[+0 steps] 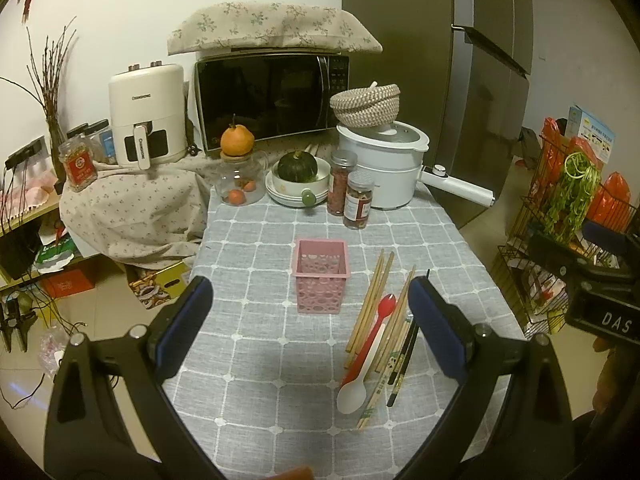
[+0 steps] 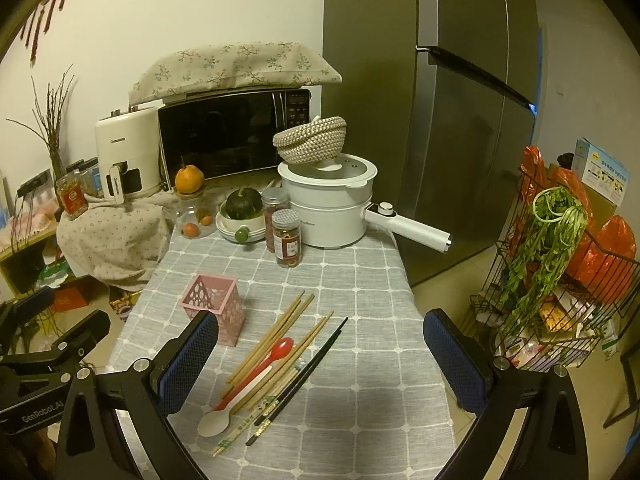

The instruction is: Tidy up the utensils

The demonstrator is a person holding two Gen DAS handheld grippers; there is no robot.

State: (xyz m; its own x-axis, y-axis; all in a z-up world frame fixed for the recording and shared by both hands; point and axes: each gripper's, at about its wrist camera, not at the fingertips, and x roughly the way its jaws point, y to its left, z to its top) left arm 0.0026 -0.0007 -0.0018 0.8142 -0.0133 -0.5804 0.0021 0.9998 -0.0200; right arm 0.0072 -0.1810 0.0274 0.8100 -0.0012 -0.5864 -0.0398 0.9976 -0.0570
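A pink perforated utensil holder stands upright and empty on the grey checked tablecloth. To its right lies a loose pile of wooden chopsticks, black chopsticks, a red spoon and a white spoon. My left gripper hovers open above the table in front of the holder, nothing between its fingers. My right gripper is open too, held over the pile without touching it.
At the table's back stand two spice jars, a white electric pot with a woven basket on it, a squash in a bowl and a glass jar. A wire rack with greens stands right of the table.
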